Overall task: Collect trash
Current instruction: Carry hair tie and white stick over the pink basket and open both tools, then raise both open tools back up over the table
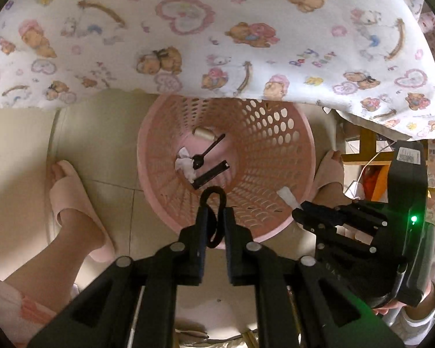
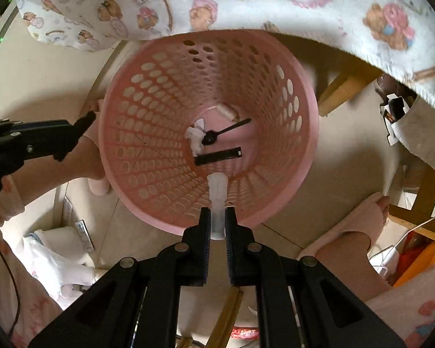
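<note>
A black loop (image 1: 214, 217) and clear tube (image 2: 217, 203) are being held by the left gripper (image 1: 216, 217) and right gripper (image 2: 217, 217), directly above the pink basket (image 2: 301, 156).

Floor (image 1: 107, 150): pale beige tile with thin grout lines, evenly lit, soft shadows only. A white cloth (image 1: 217, 43) printed with teddy bears, pink hearts and rocking horses drapes over the edge of a table, filling the upper part of both views; light wooden legs (image 2: 342, 90) and rails show beneath it at the right. Clutter on the floor near the table: a white cable (image 2: 403, 237) beside something orange (image 2: 426, 258), and a white crumpled bag (image 2: 55, 258) with a white power strip (image 2: 82, 233) beside it.
</note>
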Available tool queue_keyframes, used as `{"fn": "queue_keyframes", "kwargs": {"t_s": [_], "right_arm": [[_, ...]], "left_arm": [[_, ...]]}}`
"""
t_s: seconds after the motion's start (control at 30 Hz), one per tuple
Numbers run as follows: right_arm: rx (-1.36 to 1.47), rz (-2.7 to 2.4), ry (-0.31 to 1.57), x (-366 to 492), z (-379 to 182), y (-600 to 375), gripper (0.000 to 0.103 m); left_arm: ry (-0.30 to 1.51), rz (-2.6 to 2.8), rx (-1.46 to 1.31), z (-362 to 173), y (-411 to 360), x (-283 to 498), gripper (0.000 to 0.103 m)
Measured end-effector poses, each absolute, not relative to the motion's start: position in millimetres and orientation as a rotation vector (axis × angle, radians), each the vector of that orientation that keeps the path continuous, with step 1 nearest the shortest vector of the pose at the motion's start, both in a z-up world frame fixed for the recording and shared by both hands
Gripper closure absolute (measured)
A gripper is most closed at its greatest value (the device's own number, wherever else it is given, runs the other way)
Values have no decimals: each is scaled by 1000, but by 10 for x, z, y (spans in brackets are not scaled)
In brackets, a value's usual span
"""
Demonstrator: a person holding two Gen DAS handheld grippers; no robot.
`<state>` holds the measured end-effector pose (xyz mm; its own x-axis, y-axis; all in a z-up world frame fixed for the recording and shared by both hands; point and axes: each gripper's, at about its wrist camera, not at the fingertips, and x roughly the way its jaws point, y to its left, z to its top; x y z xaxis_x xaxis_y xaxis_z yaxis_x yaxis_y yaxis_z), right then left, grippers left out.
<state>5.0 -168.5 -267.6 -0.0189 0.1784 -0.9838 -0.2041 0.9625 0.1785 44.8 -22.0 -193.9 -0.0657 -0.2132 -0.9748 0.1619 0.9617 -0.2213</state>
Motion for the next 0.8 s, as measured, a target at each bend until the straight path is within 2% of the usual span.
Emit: {"fn": "queue_keyframes", "kwargs": {"t_s": [0.1, 0.17, 0.3, 0.33, 0.4, 0.47, 0.53, 0.63, 0.8], "right_arm": [[15, 293, 1555, 70, -2676, -1723, 93], [15, 289, 1548, 68, -2634, -1722, 93], [11, 272, 1510, 130, -2517, -1723, 92], [-12, 264, 1494, 151, -2477, -1725, 92], [-49, 243, 1438, 175, -2348, -1729, 92], [-28, 242, 1376, 192, -2155, -1765, 92], [-3, 245, 1332, 197, -1994, -1788, 92], [20, 233, 1252, 179, -1717, -1823, 92], [33, 221, 1111, 90, -1272, -1873, 92]], "left_arm": [[1605, -292, -36, -1916, -198, 463, 81], [1598, -283, -30, -1877, -195, 472, 67], [1530, -266, 28, -1709, -210, 465, 60], [1510, -266, 41, -1668, -202, 454, 55], [1434, -254, 77, -1481, -187, 421, 52], [1357, -241, 87, -1292, -156, 407, 41], [1287, -232, 84, -1112, -118, 416, 39], [1190, -214, 89, -886, -66, 413, 29], [992, -184, 68, -501, 24, 351, 27]]}}
